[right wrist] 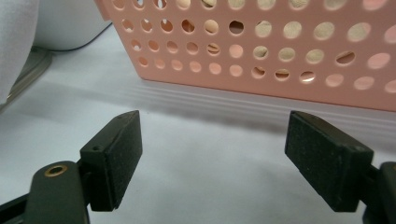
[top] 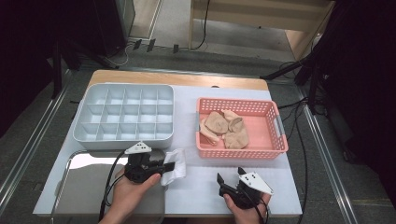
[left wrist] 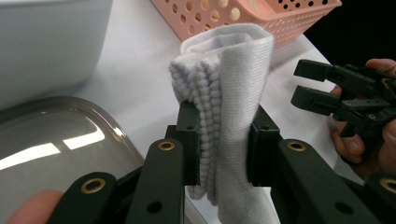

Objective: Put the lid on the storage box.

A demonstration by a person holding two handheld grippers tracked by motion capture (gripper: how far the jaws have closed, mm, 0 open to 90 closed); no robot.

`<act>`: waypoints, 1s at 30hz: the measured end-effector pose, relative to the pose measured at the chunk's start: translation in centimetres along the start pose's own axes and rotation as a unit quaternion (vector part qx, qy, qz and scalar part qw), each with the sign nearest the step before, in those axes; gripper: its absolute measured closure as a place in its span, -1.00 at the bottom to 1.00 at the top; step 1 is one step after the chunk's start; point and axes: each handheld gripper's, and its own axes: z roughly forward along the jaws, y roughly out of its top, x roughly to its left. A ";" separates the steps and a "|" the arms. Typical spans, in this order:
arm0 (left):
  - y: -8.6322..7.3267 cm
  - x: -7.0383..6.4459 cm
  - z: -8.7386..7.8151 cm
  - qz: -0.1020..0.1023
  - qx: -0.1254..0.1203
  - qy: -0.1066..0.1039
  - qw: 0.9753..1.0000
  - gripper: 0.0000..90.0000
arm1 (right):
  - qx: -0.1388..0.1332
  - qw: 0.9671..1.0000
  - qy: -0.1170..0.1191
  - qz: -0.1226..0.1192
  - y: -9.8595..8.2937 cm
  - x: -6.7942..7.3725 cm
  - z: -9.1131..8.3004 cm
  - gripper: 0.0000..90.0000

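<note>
White, ribbed and folded, the knitted sock (left wrist: 224,88) sits clamped in the left tool (left wrist: 223,144), just above the table (top: 205,186) beside the shiny metal tray (top: 88,182); its lower end is cut off. The right tool (right wrist: 212,154) hangs apart, empty, before the pink perforated plastic basket (right wrist: 261,56), whose beige socks (top: 226,128) blur through holes.
</note>
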 end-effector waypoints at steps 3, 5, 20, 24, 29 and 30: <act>0.3 0.0 -0.1 -0.003 -0.003 0.000 1.000 0.62 | 0.002 1.000 0.002 0.003 0.0 0.0 0.0 -0.60; 0.6 -0.1 -0.3 -0.001 -0.008 0.003 1.000 0.62 | 0.004 1.000 0.003 0.005 0.1 0.0 0.1 -0.62; 3.2 -0.5 -2.2 0.022 -0.041 0.027 0.999 0.62 | 0.007 1.000 0.000 0.009 0.0 0.0 0.1 -0.66; 3.8 -0.3 -2.4 0.030 -0.047 0.042 0.998 0.61 | 0.008 1.000 0.000 0.011 0.0 0.0 0.1 -0.66; 4.2 0.2 -2.6 0.025 -0.057 0.051 0.997 0.61 | 0.008 1.000 0.001 0.011 0.0 -0.1 0.1 -0.66; 4.4 0.3 -2.7 0.024 -0.061 0.053 0.996 0.61 | 0.009 1.000 0.001 0.014 0.0 -0.1 0.1 -0.66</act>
